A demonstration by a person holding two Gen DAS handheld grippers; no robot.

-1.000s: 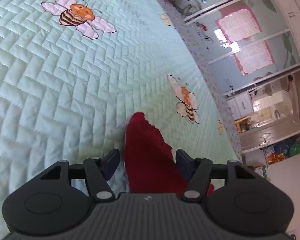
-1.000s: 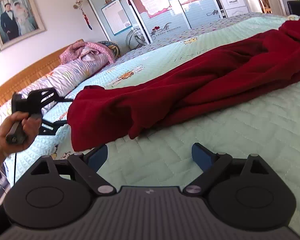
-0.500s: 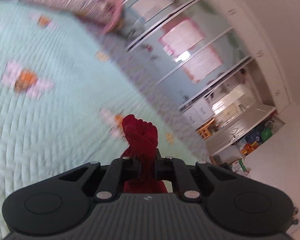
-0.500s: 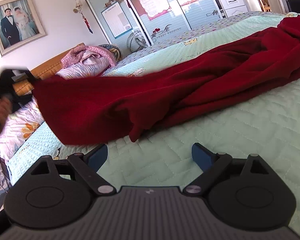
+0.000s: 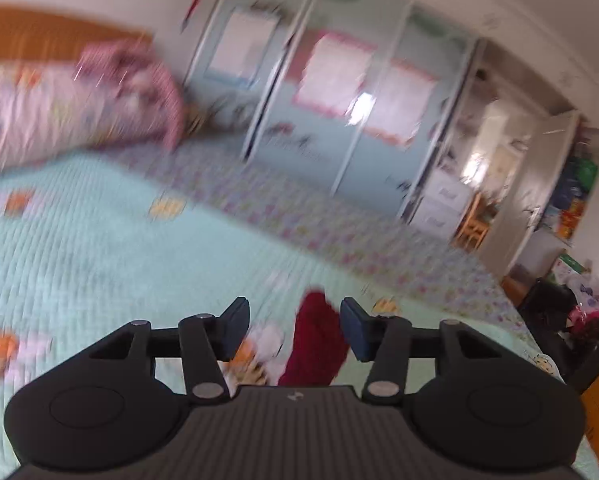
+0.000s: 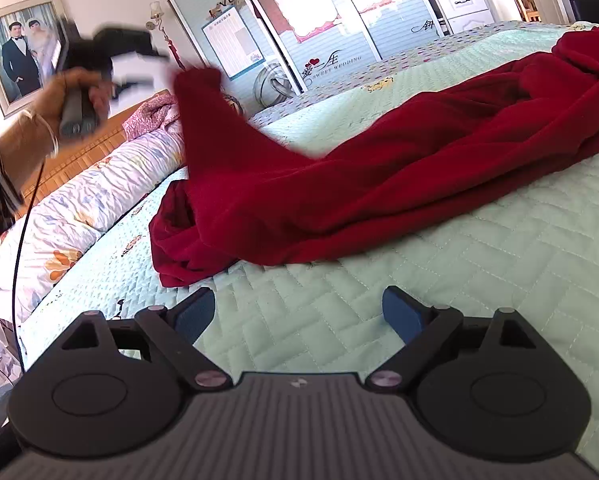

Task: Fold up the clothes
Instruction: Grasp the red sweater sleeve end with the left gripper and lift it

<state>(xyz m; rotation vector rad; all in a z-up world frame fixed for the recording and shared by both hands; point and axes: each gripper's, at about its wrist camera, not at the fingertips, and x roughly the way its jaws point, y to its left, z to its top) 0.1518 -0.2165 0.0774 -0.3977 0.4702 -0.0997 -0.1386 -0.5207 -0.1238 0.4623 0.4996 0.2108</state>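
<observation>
The left gripper (image 6: 155, 68), raised beside the headboard, has jaws opening with the red garment's (image 6: 379, 184) end between them, apparently tossing it flat; the garment sprawls across the quilt (image 6: 499, 272); the right gripper (image 6: 299, 316) hovers spread and empty; the wardrobe (image 6: 331, 20) reads "SWEET WEDDING".

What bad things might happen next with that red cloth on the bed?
1. The left gripper is opening while the lifted end of the red cloth hangs between its pads, so that end may drop and bunch up.
2. The right gripper is open over the quilt, holding nothing, so the cloth may slide.
</observation>
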